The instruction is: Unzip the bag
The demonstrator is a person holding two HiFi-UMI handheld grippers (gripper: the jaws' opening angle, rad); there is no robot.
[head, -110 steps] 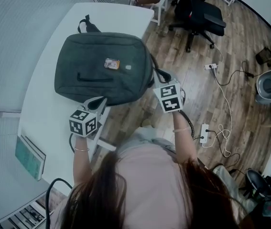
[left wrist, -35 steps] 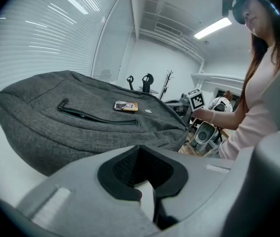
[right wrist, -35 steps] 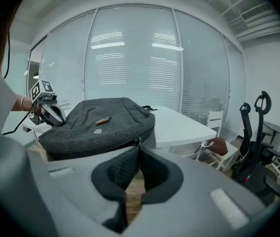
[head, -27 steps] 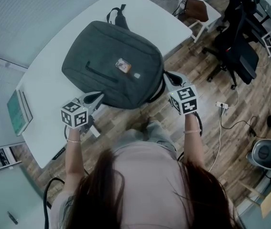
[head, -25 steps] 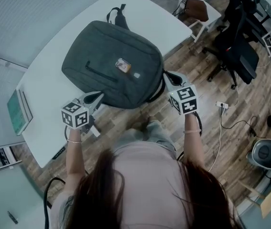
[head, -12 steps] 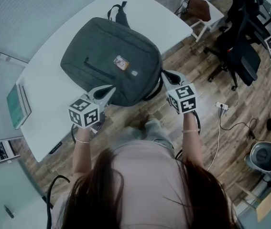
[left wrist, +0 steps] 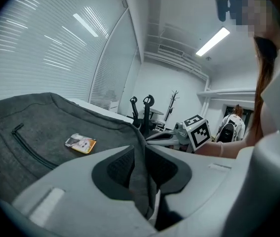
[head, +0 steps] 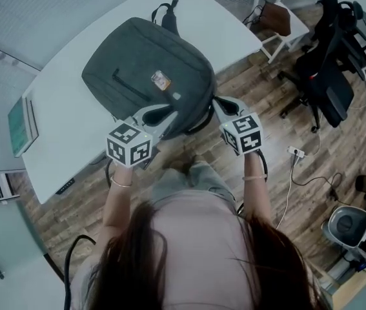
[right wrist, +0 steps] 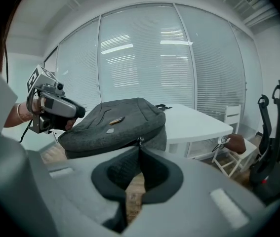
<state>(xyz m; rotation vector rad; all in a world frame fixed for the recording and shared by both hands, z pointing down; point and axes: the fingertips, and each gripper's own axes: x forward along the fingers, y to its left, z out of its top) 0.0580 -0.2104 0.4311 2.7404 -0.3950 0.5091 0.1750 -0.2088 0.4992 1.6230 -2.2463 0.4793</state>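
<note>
Dark grey backpack (head: 137, 70) lies flat on the white table (head: 60, 128), its near edge hanging out over the table's rim toward the person. The left gripper (head: 163, 116) is on that near edge and its jaws are opening, with a fold of the backpack's fabric standing between the pads (left wrist: 121, 168). Over at the right corner, the right gripper (head: 217, 101) is pressed together, pinching the small metal zipper pull (right wrist: 139, 141), while a little orange tag (head: 159, 80) sits on the top panel, well apart from both.
</note>
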